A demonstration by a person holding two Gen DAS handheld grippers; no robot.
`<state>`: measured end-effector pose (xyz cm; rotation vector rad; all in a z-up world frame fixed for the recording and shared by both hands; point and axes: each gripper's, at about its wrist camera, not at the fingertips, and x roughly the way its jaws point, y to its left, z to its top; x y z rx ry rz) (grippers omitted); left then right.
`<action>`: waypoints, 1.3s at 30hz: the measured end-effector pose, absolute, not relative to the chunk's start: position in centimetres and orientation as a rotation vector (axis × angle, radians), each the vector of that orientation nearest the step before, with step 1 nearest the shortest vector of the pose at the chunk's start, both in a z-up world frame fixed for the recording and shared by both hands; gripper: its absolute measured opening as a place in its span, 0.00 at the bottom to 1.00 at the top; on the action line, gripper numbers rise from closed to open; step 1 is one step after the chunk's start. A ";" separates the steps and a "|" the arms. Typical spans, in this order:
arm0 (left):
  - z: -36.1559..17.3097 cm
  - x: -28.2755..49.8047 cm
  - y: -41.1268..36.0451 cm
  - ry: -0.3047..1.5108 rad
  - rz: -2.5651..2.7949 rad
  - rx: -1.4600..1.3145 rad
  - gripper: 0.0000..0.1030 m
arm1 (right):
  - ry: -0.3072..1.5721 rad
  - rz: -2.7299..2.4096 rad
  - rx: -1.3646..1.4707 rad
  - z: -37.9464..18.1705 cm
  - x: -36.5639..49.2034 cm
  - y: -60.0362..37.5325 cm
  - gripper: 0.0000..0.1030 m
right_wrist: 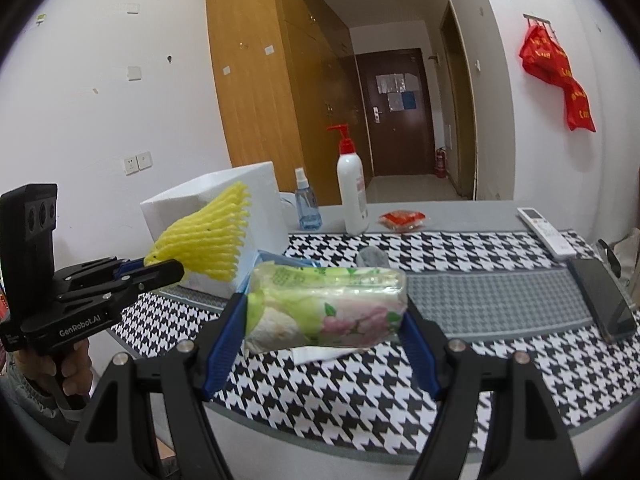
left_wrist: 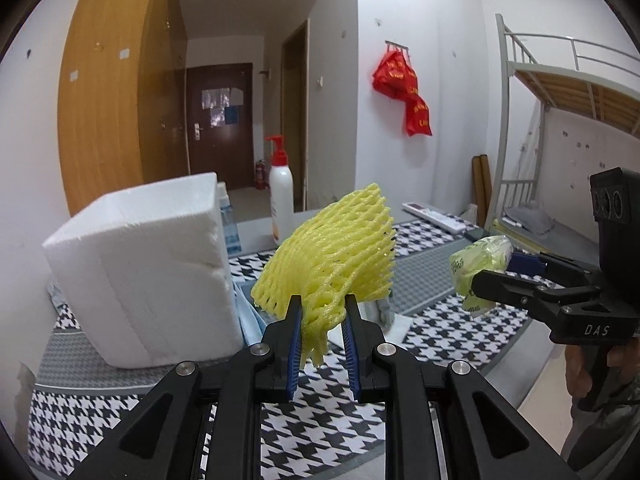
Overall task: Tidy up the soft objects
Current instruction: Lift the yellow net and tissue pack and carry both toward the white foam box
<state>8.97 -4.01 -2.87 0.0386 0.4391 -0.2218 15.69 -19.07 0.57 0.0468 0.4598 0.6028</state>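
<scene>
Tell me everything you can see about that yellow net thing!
The yellow foam net is a soft, stretchy mesh sleeve, the kind that looks made for wrapping fruit. It is bright yellow with diamond-shaped holes. The left gripper pinches its narrow lower end between blue pads, and a few loose strands dangle below. The rest fans out wide and upward, like an open fan. It is lifted off the checked tablecloth, in front of the white foam box. Nothing else seems to touch it.
</scene>
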 end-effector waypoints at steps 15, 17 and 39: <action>0.5 9.9 -3.0 0.379 -0.156 0.034 0.19 | 0.425 0.631 0.005 3.4 17.0 -17.3 0.75; 0.9 10.1 -3.0 0.372 -0.150 0.034 0.19 | 0.415 0.631 -0.001 3.8 17.1 -17.2 0.75; 4.4 11.6 -1.7 0.326 -0.102 0.034 0.19 | 0.329 0.678 -0.022 7.3 18.5 -15.5 0.75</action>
